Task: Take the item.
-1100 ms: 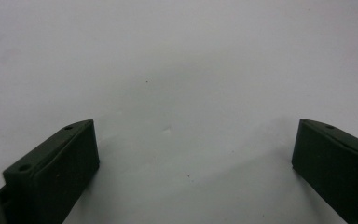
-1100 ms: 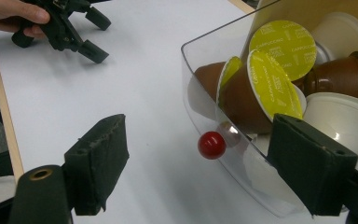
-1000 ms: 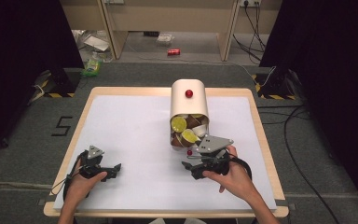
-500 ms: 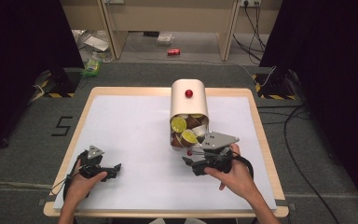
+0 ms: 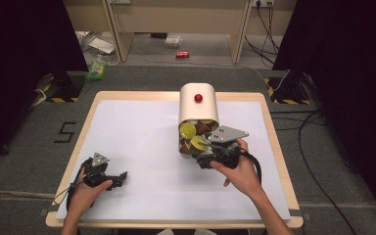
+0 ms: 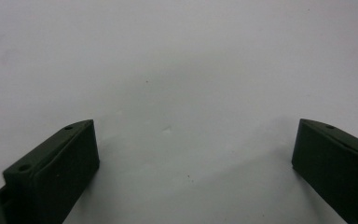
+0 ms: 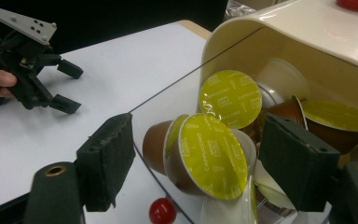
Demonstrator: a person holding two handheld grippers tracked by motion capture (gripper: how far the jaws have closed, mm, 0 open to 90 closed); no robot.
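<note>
Cream dispenser (image 5: 198, 105) lying tipped ahead of right gripper (image 7: 200, 161), whose jaws, just closing, are bracketing a yellow-lidded capsule (image 7: 213, 150), seemingly not yet pinching; crooked closing risks squirting it loose; left gripper (image 6: 193, 154) idling wide, empty.

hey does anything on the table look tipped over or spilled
Yes. The cream container lies on its side on the table, its open end facing the person, with yellow-lidded coffee capsules heaped at the opening. A small red ball sits loose on the table just outside it.
</note>
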